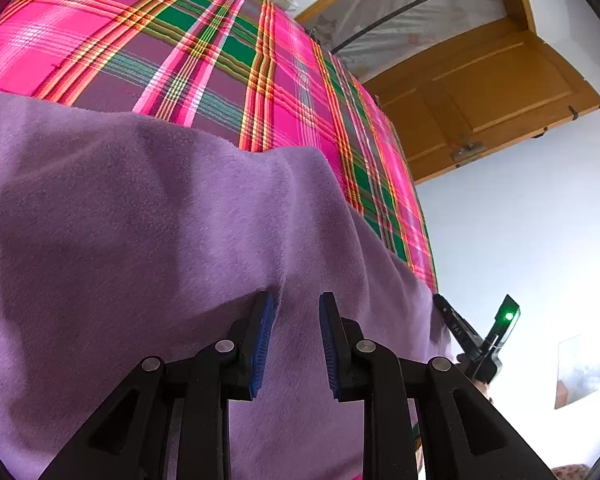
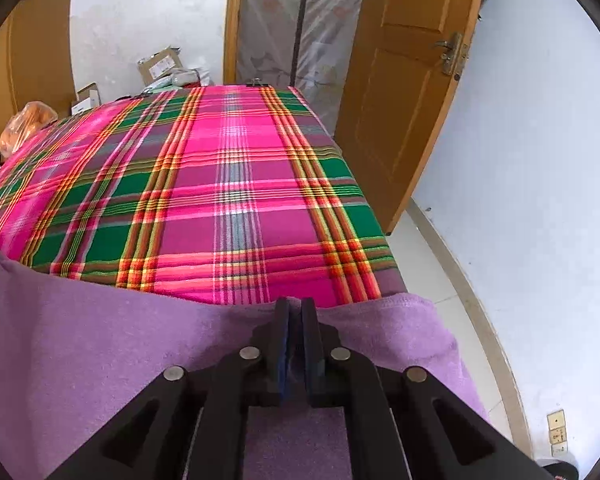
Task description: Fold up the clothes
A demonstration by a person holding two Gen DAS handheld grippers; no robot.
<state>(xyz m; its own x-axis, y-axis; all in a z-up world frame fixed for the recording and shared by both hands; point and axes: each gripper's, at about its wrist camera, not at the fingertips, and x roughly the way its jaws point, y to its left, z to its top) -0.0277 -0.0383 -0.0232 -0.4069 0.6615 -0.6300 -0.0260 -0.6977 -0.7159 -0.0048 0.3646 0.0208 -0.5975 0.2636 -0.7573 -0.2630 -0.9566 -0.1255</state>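
The purple cloth (image 2: 100, 360) is lying at the near edge of the plaid bed (image 2: 228, 184), the right gripper (image 2: 296, 312) is pinching its hem while the left gripper (image 1: 296, 312) is standing open and empty over it, so a one-sided pull is risking a crooked fold.

The purple garment (image 1: 140, 240) is a soft, matt fleece with a fuzzy nap and a stitched hem along its edge. Under it the plaid sheet (image 2: 228, 184) is a flat woven cloth with a slight sheen in its pink bands. The left tool (image 1: 296, 312) is matt black plastic with dull metal pivot pins and ribbed blue pads (image 1: 262, 344); the right tool (image 2: 295, 312) looks the same. The door (image 2: 404, 92) is smooth, satin-finished brown wood with a tarnished metal handle. The cardboard boxes (image 2: 158, 65) are matt.
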